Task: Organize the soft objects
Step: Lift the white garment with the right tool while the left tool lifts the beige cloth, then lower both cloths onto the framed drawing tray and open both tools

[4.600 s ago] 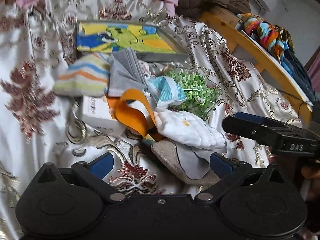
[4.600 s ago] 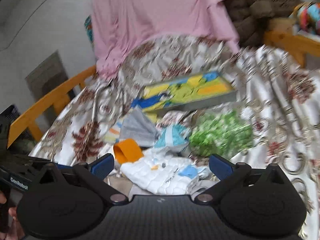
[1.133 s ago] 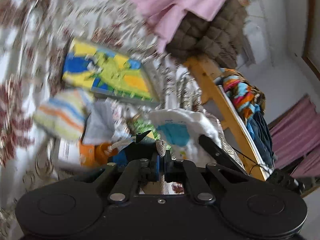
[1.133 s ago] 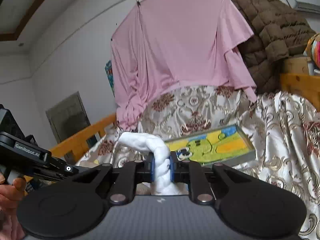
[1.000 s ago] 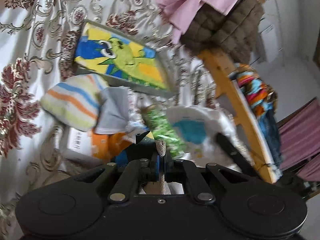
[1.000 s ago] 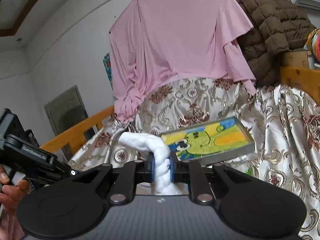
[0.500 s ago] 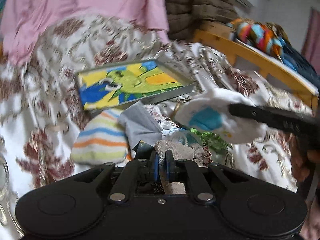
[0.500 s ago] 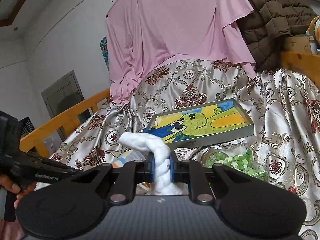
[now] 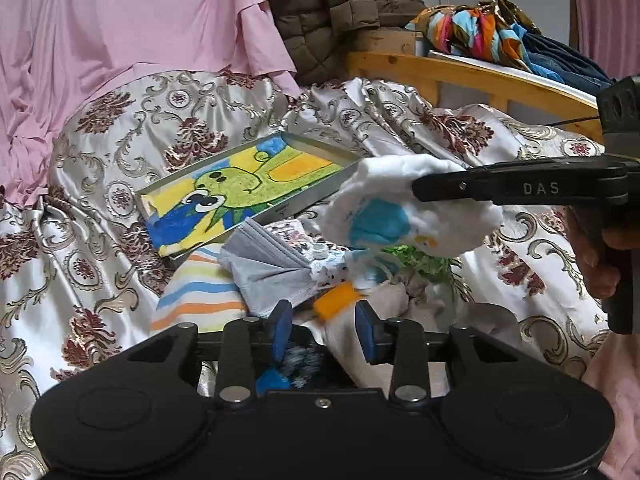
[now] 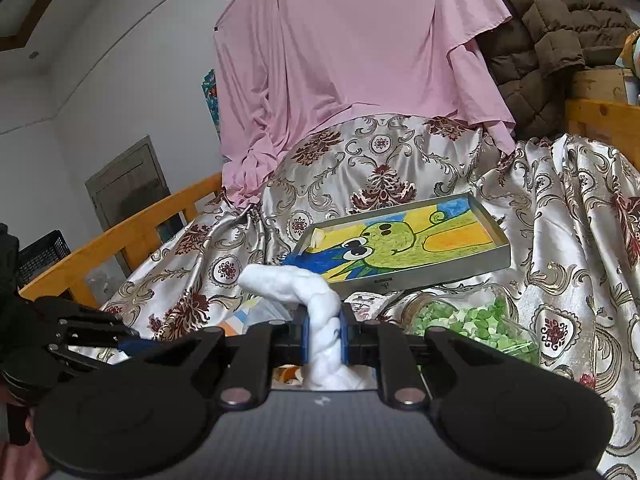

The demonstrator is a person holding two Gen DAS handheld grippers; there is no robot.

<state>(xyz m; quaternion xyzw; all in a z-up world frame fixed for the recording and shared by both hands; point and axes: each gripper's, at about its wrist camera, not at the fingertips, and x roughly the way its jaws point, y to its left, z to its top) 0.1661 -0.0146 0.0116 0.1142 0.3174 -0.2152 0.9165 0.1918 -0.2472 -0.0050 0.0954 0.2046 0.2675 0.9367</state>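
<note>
Several soft items (image 9: 276,272) crowd below tray (image 9: 320,196).

A home bedroom: a wooden-railed bed (image 10: 132,236) under a floral satin bedspread (image 9: 100,208), with clothes (image 9: 488,36) heaped on the frame.

Bed (image 9: 460,68) with wooden rail, covered by a shiny cream bedspread (image 9: 100,216) patterned in dark red florals. Lying on the spread: a shallow metal tray (image 9: 244,188) with a green cartoon picture, a striped cloth (image 9: 200,300), a grey face mask (image 9: 268,268), an orange piece (image 9: 334,295), and a clear bag of green bits (image 10: 472,320). A pink sheet (image 9: 132,32) drapes behind.
</note>
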